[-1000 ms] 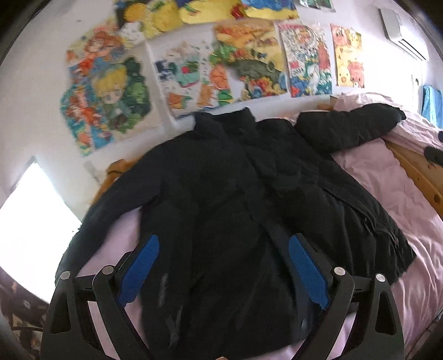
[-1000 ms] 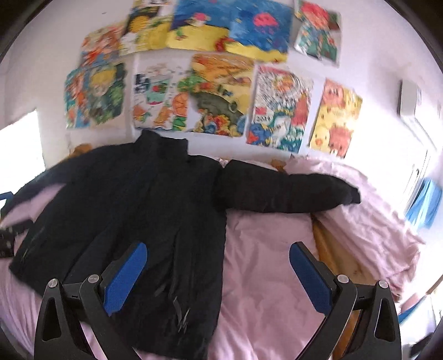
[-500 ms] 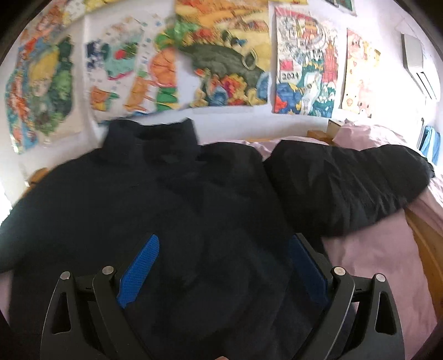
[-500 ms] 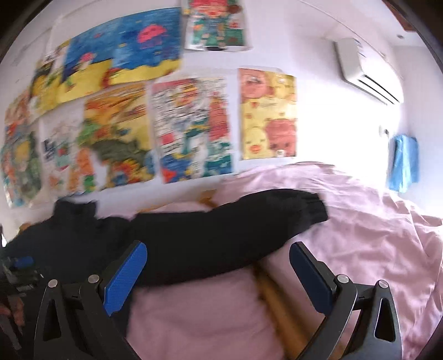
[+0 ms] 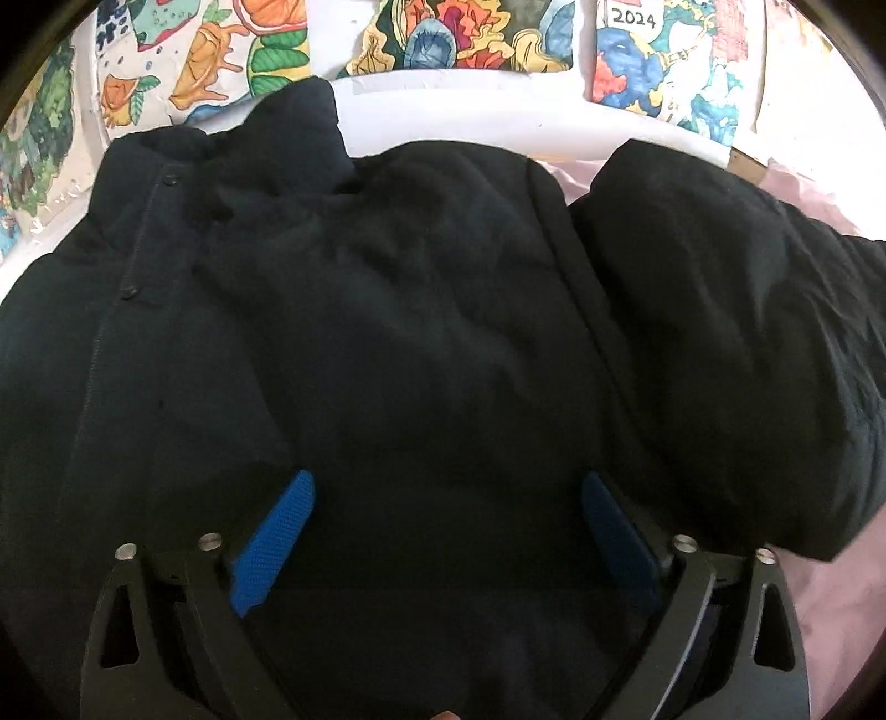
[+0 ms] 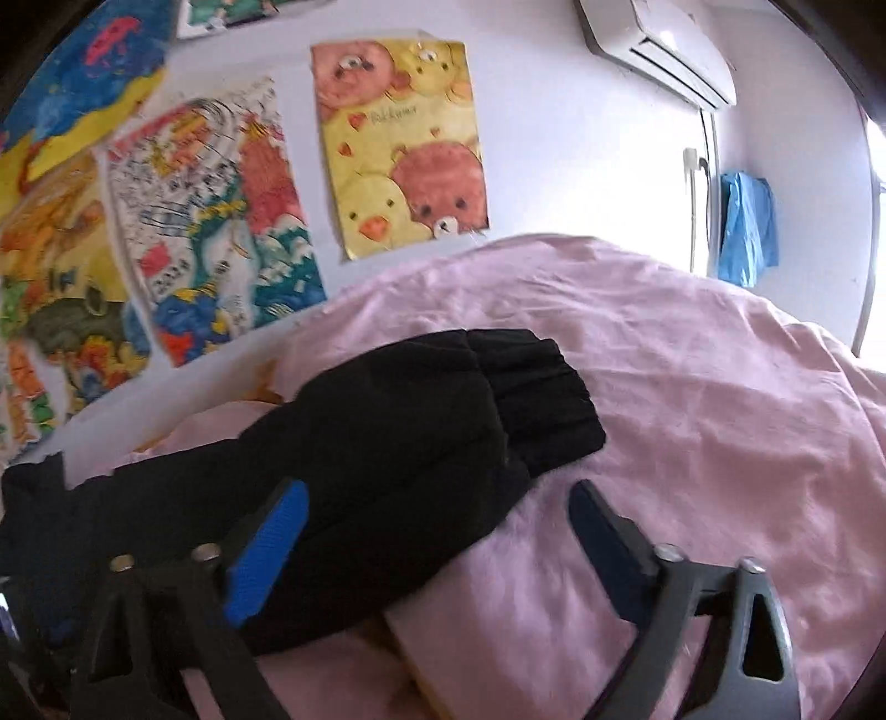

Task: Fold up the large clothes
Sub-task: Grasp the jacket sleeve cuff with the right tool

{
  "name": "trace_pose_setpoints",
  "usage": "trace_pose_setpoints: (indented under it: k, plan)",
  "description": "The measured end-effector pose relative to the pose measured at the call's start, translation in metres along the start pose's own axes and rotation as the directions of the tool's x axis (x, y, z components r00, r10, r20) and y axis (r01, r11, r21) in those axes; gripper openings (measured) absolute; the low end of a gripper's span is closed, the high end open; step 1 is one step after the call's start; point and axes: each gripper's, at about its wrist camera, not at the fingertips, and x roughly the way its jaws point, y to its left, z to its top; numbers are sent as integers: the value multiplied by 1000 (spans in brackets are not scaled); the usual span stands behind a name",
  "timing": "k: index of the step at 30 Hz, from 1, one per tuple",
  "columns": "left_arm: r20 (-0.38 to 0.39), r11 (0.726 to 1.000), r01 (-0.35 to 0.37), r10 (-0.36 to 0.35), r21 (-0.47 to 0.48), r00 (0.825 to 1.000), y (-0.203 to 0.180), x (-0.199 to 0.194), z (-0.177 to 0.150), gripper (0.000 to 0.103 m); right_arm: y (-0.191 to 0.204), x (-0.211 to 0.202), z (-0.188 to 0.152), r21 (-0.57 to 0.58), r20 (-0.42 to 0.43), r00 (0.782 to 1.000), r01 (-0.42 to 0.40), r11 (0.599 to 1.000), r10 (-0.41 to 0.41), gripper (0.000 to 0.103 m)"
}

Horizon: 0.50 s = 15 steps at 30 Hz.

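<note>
A large black padded jacket lies spread on a pink bed, collar toward the wall. My left gripper is open, low over the jacket's right shoulder, its blue pads either side of the fabric. The jacket's right sleeve runs out to the right. In the right wrist view that sleeve lies on the pink bedding with its ribbed cuff at the far end. My right gripper is open and just above the sleeve, short of the cuff.
Pink bedding bulges up behind and right of the sleeve. Colourful posters cover the wall right behind the bed. An air conditioner and a blue cloth hang at the right.
Both grippers have moved forward and down toward the jacket. The left now sits close over the shoulder; the right has swung right and closed in on the sleeve end.
</note>
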Motion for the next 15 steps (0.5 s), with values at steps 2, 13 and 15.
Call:
trace_pose_setpoints:
  k: [2, 13, 15]
  plan:
    - [3, 1000, -5, 5, -1, 1000, 3, 6, -3, 102, 0, 10, 2, 12, -12, 1000, 11, 1000, -11, 80]
    - [11, 1000, 14, -14, -4, 1000, 28, 5, -24, 102, 12, -8, -6, 38, 112, 992, -71, 997, 67, 14]
    - [10, 998, 63, -63, -32, 998, 42, -4, -26, 102, 24, -28, -5, 17, 173, 979, -113, 993, 108, 14]
